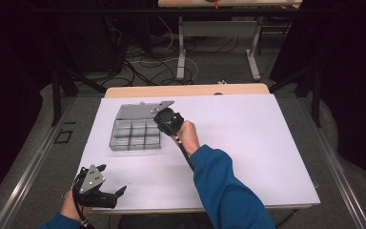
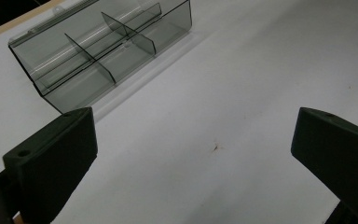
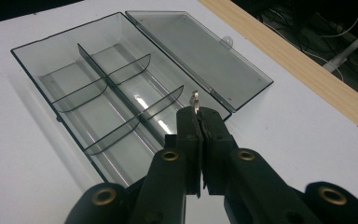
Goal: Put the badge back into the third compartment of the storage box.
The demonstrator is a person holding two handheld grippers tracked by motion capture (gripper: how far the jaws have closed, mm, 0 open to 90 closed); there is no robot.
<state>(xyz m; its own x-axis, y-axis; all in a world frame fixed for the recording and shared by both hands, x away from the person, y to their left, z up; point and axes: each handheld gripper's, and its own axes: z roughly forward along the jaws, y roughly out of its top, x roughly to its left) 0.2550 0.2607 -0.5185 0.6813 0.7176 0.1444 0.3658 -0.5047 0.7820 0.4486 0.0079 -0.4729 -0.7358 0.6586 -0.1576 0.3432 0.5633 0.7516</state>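
The right gripper (image 1: 163, 116) is held out on a blue-sleeved forearm over the smoky clear plastic compartment box (image 1: 134, 133), which lies open on the white table (image 1: 248, 138). Pinched between its closed jaws, a small shiny metal piece (image 3: 195, 99) is seen in the right gripper view. The left gripper (image 1: 110, 179) is rested low at the near edge, jaws spread wide.

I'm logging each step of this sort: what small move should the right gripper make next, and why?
Probably lower a little and open over a near compartment of the clear box. The right gripper is shut on a small metal piece, poised above the open, empty tray with its lid folded back; the left gripper sits open, away.
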